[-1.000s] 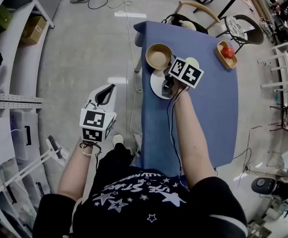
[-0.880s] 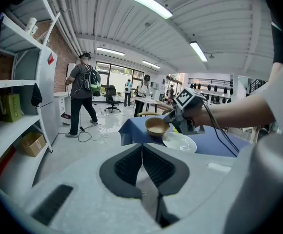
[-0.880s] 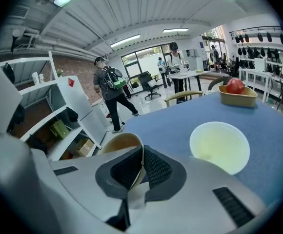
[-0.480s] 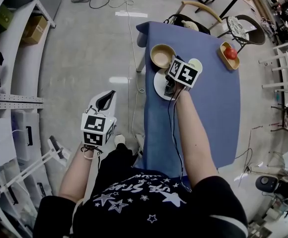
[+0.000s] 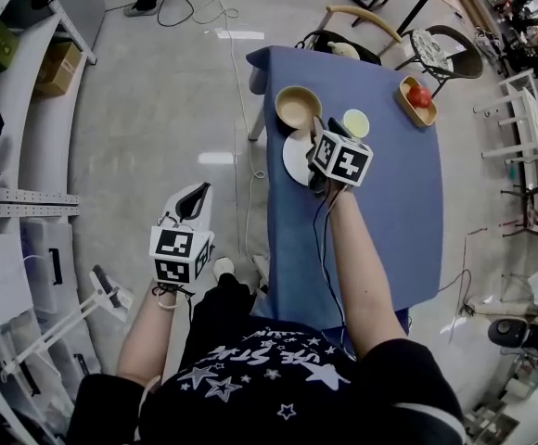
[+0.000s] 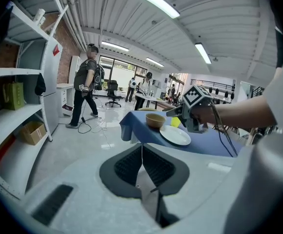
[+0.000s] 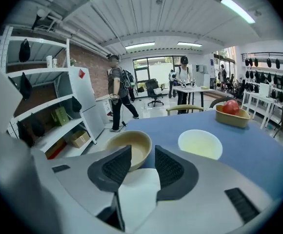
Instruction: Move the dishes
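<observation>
Right gripper (image 7: 142, 152) jaws have just been opening and stand apart, white plate (image 5: 295, 160) rim between them (pads not pressing), at the table's (image 5: 390, 221) left edge. Left gripper (image 6: 142, 152): closed, empty. Tan bowl (image 5: 298, 107) probably awaits moving.

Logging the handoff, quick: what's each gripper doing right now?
Left gripper: shut, empty.
Right gripper: open; jaws have just been opening, white plate between them, ungripped.
</observation>
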A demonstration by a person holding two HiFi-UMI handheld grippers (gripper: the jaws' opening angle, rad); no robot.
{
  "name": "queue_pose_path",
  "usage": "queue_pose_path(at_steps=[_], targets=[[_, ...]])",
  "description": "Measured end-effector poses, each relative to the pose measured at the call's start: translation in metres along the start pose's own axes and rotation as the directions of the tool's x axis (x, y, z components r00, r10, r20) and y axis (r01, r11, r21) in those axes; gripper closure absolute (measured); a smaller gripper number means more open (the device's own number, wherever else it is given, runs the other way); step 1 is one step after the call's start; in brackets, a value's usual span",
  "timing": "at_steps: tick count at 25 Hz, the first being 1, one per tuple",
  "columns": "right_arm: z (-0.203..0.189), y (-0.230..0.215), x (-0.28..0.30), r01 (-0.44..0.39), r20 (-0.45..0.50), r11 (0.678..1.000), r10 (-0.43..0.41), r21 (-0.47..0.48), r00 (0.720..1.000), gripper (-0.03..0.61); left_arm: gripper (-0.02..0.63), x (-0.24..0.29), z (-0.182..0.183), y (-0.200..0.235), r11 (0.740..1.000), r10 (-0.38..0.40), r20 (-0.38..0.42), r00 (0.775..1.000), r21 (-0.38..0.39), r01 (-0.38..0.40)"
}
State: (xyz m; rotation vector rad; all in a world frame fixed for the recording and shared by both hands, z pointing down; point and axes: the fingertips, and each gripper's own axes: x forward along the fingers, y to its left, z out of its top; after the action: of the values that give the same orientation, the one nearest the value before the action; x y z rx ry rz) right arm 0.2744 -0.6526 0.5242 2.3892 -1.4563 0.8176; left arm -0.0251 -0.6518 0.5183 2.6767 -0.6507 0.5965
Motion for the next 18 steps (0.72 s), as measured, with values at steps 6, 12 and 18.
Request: queue_pose_path(at_steps=[6, 12, 18], targets=[[-0.009, 0.011, -0.06, -0.007, 0.057, 1.0, 0.008, -0.018, 0.998, 0.425, 0.592, -0.005, -0.01, -0.002, 0.998, -0.047, -0.021, 0.999, 0.041, 0.048], [-0.018, 0.028, -0.086, -0.067, 0.074, 0.998, 0.069, -0.02, 0.995, 0.43, 0.592, -0.031, -0.008, -0.01, 0.999, -0.008, 0.01, 1.0, 0.031, 0.007], [-0.035, 0.035, -0.129, -0.144, 0.108, 0.989, 0.145, -0.021, 0.984, 0.439, 0.592, -0.065, -0.034, -0.048, 1.0, 0.025, -0.002, 1.0, 0.014, -0.025]])
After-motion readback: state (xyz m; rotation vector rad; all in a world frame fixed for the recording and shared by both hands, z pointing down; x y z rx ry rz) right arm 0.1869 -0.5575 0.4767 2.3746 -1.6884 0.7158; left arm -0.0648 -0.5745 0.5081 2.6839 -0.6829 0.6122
